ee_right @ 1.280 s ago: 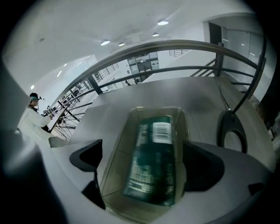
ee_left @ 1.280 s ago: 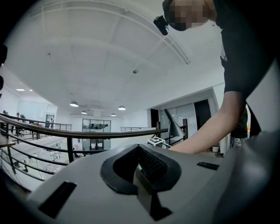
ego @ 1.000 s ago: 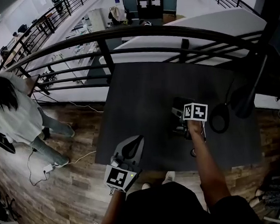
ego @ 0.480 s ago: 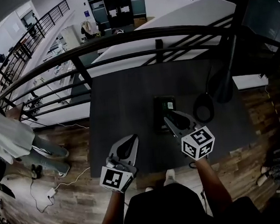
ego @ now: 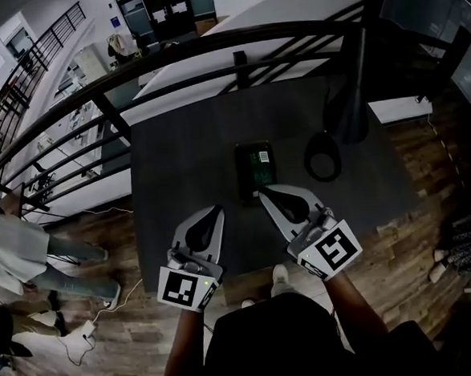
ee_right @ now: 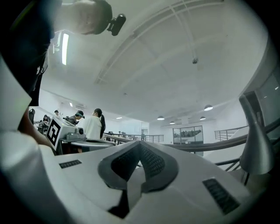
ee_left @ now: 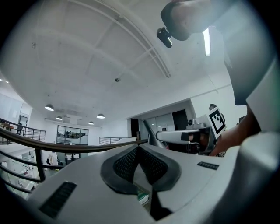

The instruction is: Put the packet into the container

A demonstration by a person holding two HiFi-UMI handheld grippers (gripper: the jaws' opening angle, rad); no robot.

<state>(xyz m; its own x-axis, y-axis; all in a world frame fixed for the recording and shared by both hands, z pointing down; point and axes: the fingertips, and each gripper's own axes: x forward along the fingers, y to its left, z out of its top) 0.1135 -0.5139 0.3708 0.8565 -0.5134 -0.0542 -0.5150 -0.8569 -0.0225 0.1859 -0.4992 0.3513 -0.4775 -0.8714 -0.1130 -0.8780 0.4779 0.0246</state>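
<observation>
Dark table (ego: 177,163) up against the mezzanine railing (ego: 210,52), and the container (ego: 245,178) sits near its middle with the green packet (ego: 260,164) lying inside it. Right gripper (ego: 262,194) is clenched; its jaws have just snapped together with nothing between them. The container is at its twelve o'clock, near edge right at the gripper's tip as seen from above. Left gripper (ego: 218,211) is closed too and empty, with the container off at its one o'clock, clearly apart. A coiled cable (ego: 323,156) lies at the container's three o'clock.
</observation>
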